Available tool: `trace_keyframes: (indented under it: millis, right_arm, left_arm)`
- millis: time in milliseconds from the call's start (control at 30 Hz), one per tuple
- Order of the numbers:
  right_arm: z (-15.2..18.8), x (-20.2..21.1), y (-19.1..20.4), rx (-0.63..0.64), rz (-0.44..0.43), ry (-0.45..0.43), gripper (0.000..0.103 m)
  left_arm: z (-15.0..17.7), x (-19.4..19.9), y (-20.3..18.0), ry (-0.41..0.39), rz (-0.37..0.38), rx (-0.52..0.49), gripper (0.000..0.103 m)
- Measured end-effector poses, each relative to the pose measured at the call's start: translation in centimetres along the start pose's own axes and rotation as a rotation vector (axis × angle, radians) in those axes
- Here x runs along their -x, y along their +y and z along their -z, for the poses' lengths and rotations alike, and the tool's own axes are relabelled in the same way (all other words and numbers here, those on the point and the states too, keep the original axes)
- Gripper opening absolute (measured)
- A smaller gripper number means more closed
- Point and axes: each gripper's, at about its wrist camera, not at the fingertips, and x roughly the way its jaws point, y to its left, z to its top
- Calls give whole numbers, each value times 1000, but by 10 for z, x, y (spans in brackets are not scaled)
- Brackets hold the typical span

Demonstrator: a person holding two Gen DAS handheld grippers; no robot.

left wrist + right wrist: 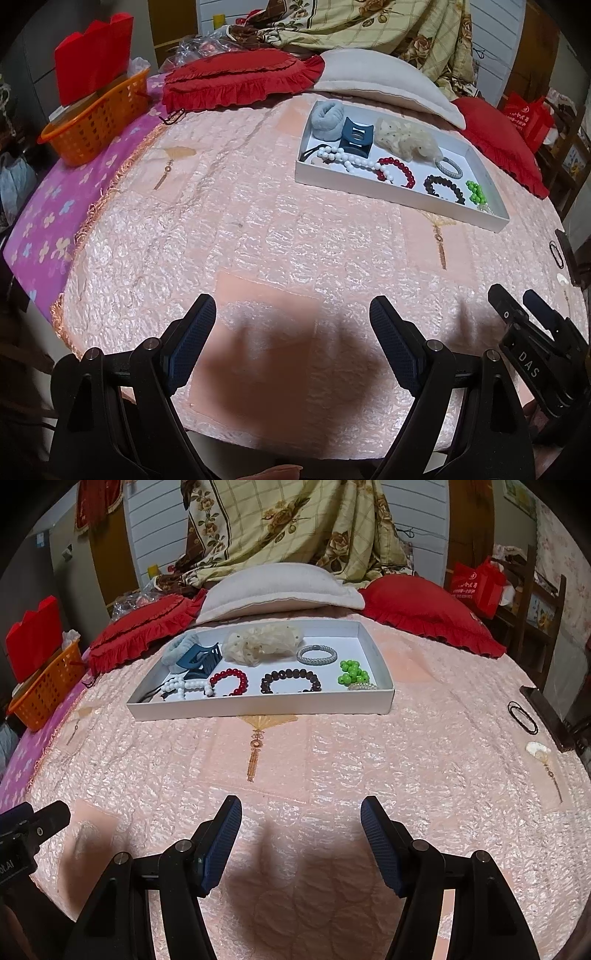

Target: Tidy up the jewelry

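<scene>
A white tray [258, 707] [369, 186] lies on the pink bedspread. It holds a white bead string [184, 688], a red bead bracelet [231, 681], a dark bead bracelet [291, 681], green beads [351, 672], a grey woven bangle [317, 654], a blue hair claw [201, 659], a grey scrunchie [177, 650] and a cream scrunchie [262, 642]. A black hair tie [522, 716] and a small white shell-like piece [537, 748] lie on the bedspread at the right. My left gripper [291, 332] and right gripper [301, 830] are open and empty, above the bedspread near its front.
Red frilled cushions [140, 638] [428, 613] and a white pillow [273, 587] lie behind the tray. An orange basket [96, 122] with a red box stands at the far left. A dark wooden edge [550, 716] is at the right.
</scene>
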Motion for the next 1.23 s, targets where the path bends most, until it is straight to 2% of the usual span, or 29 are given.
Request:
trace_keyframes:
  millis: [267, 567, 1233]
  right_arm:
    - [1, -3, 3, 11, -1, 8, 65]
    - [0, 0, 1, 7, 12, -24, 65]
    - [2, -4, 4, 15, 6, -3, 65]
  left_arm:
    - [0, -1, 0, -1, 2, -2, 85]
    - [0, -3, 0, -8, 0, -7, 85]
    - [3, -2, -4, -26, -3, -10, 85]
